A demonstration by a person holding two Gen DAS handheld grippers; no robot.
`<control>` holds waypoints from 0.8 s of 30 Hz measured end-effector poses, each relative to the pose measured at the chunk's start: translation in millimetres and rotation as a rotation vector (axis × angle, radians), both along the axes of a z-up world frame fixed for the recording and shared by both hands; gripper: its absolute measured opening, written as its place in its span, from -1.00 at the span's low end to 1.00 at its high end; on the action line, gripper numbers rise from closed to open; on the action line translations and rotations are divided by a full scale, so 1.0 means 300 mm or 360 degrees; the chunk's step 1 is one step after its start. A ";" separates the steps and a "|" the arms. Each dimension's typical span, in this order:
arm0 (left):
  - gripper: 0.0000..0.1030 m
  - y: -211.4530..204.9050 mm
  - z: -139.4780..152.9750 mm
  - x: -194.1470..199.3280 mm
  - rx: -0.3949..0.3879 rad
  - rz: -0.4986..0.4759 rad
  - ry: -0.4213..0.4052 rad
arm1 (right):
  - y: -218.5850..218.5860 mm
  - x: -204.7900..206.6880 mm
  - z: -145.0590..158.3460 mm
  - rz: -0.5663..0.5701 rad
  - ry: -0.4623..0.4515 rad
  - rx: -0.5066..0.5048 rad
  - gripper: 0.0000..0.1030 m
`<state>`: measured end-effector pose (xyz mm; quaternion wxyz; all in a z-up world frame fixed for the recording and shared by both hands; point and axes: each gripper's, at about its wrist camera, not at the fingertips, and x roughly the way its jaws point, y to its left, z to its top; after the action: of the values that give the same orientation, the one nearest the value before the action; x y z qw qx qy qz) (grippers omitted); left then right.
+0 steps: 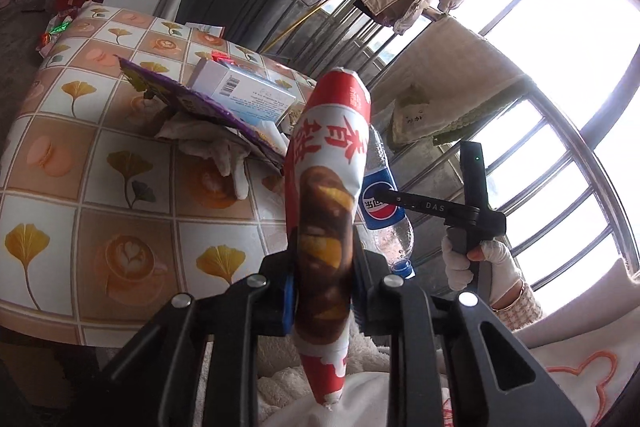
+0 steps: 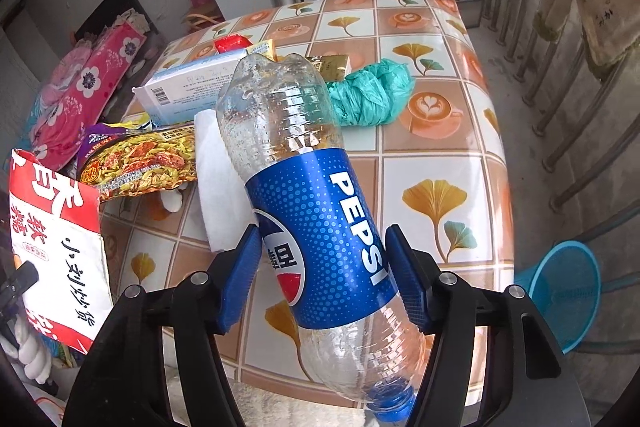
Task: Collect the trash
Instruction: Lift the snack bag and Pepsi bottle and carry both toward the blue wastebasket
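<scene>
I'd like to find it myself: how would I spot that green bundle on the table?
Start at the tiled-pattern table. Beyond the Pepsi bottle in the right gripper lies a crumpled teal plastic bag. It is the only green, knotted thing there; its neighbours are printed packets and boxes.

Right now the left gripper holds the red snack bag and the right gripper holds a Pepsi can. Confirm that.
Not quite. The right gripper holds a clear plastic Pepsi bottle, not a can, as the right wrist view shows. The left gripper does hold the red snack bag.

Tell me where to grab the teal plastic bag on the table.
Grip the teal plastic bag across its bunched middle, coming from above. It lies in a crumpled, twisted wad flat on the table, with the gold packet touching its far-left end, so avoid that end.
</scene>
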<state>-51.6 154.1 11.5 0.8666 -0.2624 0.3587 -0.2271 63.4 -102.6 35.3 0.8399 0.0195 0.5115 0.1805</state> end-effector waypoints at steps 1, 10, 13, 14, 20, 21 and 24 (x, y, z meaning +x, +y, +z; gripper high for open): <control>-0.60 -0.004 0.016 -0.002 -0.0026 -0.0025 -0.0043 | -0.001 -0.001 0.002 -0.0003 -0.0001 0.0002 0.15; -0.64 -0.018 0.026 0.088 -0.0044 -0.0007 -0.0048 | -0.032 -0.001 0.041 -0.0059 -0.0032 0.0089 0.13; -0.64 -0.014 0.060 0.126 -0.0070 0.0004 -0.0105 | -0.048 0.002 0.074 -0.0074 -0.0044 0.0171 0.12; -0.64 -0.014 0.076 0.143 -0.0073 0.0004 -0.0124 | -0.053 0.004 0.087 -0.0078 -0.0053 0.0199 0.11; -0.64 -0.068 0.153 0.291 -0.0049 -0.0048 -0.0181 | -0.116 -0.003 0.174 -0.0132 -0.0134 0.0354 0.09; -0.64 -0.091 0.163 0.318 -0.0032 -0.0068 -0.0186 | -0.132 -0.006 0.183 -0.0149 -0.0142 0.0378 0.09; -0.64 -0.168 0.185 0.404 0.0001 -0.0139 -0.0182 | -0.195 -0.015 0.204 -0.0216 -0.0151 0.0449 0.09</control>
<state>69.7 103.7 67.0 0.8750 -0.2329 0.3197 -0.2792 58.8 -161.2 96.7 0.8623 0.1633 0.4382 0.1941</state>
